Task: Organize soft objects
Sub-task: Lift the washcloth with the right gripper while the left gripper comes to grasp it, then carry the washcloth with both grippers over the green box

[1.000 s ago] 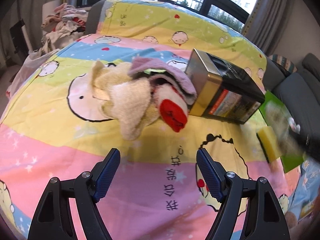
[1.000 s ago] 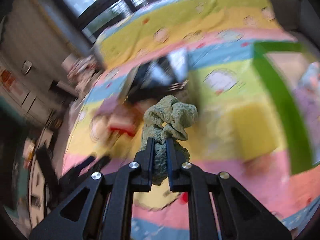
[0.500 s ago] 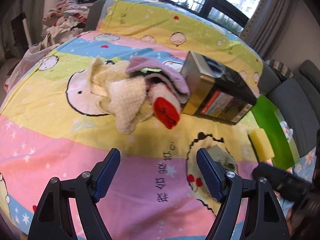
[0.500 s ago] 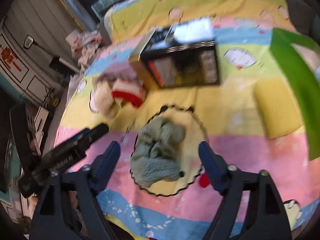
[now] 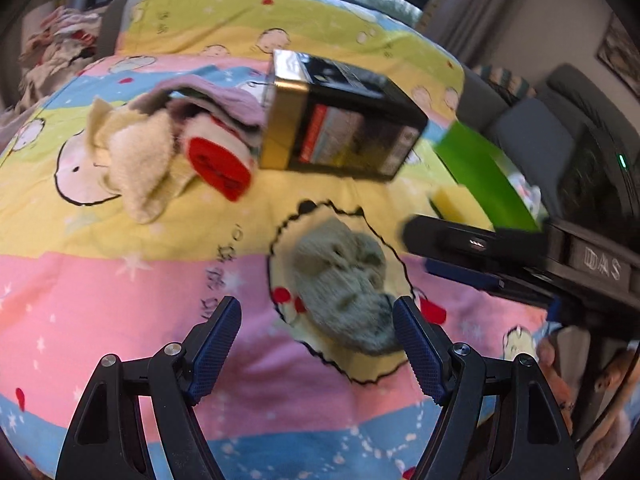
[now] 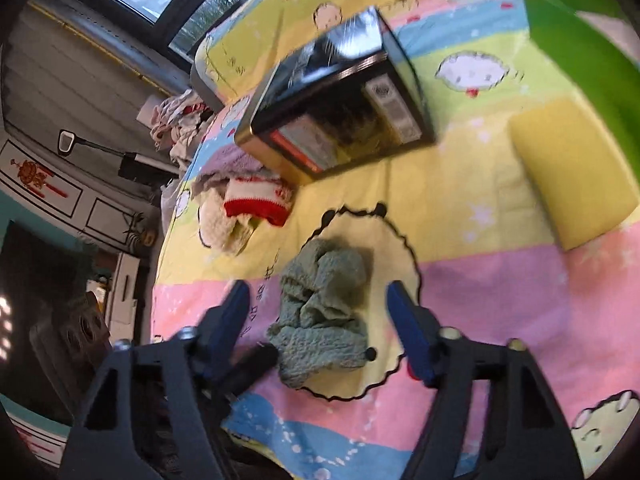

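Cloth (image 6: 320,312) before tin (image 6: 340,112) (sponge (image 6: 572,172) rightward)

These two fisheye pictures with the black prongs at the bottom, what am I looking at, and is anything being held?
No robot here: a person carries a hand-held gripper in each hand, and a camera on each looks forward along its two blue-padded fingers. One picture is from the left hand-held gripper, the other from the right hand-held gripper.

Both look down on a bedspread with cartoon prints. On it lie a crumpled grey-green cloth, a pile of cream, purple and red-and-white soft things, a black and gold tin on its side, a yellow sponge and a green box.

Nothing is held. The left gripper's jaws stand open. The right gripper's jaws are closing, with the cloth lying loose on the bed between them.
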The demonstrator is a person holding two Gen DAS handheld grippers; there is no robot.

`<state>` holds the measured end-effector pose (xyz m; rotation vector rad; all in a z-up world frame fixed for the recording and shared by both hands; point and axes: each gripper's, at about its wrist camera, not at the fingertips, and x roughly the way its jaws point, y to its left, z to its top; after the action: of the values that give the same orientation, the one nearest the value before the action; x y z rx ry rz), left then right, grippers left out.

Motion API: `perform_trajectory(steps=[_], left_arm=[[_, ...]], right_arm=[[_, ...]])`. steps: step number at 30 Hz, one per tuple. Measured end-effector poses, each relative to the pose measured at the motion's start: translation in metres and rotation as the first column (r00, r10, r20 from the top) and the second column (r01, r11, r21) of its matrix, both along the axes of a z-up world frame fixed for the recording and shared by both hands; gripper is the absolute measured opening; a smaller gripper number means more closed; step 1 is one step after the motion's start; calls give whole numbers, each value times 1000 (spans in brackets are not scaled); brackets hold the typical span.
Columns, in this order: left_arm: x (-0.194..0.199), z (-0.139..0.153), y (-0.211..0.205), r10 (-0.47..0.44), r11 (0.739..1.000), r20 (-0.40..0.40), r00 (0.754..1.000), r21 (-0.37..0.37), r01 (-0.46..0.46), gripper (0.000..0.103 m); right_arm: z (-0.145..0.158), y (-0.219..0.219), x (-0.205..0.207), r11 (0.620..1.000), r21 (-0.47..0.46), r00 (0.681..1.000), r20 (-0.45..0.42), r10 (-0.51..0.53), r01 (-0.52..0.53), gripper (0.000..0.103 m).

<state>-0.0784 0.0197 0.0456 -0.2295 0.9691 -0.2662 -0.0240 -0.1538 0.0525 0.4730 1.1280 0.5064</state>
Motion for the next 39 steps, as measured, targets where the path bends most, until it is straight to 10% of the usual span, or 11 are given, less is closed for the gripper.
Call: perform_trajectory(steps=[14, 39], left_arm=[[7, -14, -27, -1, 1000, -19, 1000, 14, 1, 24], [-2, 104, -150, -144, 989, 367, 919, 90, 119, 20]], right_arm=[[-34, 25, 11, 994, -19, 990, -97, 107, -109, 26], [99, -109, -13, 988, 104, 949, 284, -139, 114, 22]])
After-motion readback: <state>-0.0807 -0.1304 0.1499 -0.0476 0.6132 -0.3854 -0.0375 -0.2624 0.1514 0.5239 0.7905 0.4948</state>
